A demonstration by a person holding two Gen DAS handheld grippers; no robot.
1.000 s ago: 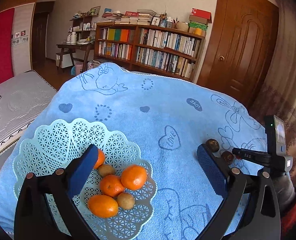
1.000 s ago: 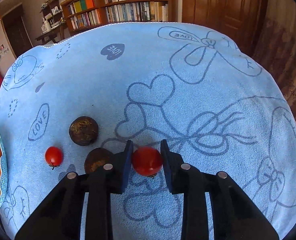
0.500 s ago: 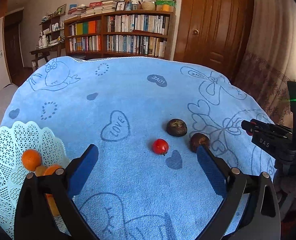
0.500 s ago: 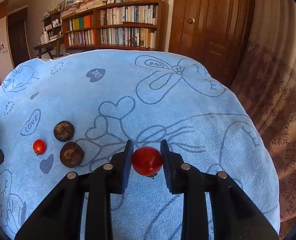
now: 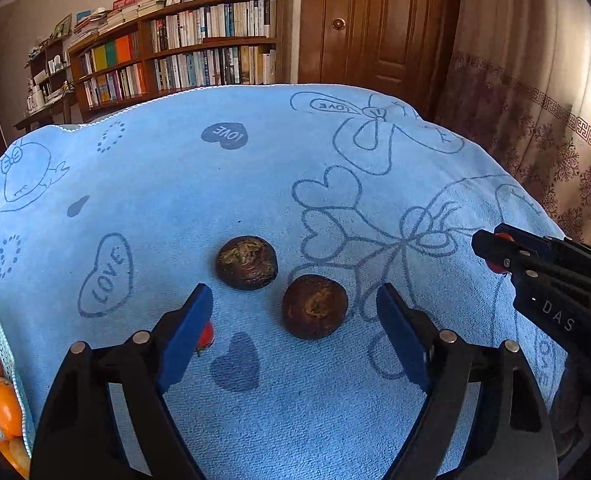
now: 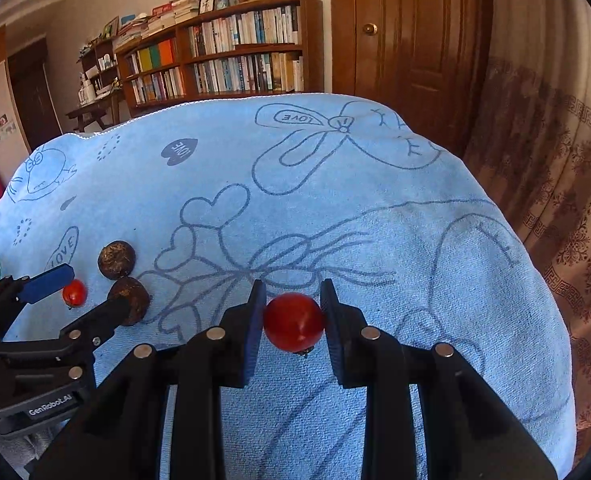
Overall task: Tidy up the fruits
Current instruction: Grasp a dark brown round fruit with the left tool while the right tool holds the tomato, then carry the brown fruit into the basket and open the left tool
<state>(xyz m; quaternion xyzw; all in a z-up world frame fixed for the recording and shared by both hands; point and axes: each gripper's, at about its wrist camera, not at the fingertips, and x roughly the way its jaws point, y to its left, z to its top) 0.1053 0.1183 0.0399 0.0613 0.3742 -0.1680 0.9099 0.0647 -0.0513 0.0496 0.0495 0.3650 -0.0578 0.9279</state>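
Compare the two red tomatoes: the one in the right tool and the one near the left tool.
The held tomato is clamped between the right tool pads, off the towel; the loose tomato lies on the towel, ungripped, beside the open left tool. The held one looks larger, being nearer the camera. Both are round, red and glossy.

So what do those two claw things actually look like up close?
Both are matte black plastic frames with silver rivets at the joints. The left claw has two long fingers faced with blue pads, and its body carries a "GenRobot.AI" label. The right claw has dark ribbed pads, and "DAS" is printed in white on its side. No cables or sleeves show.
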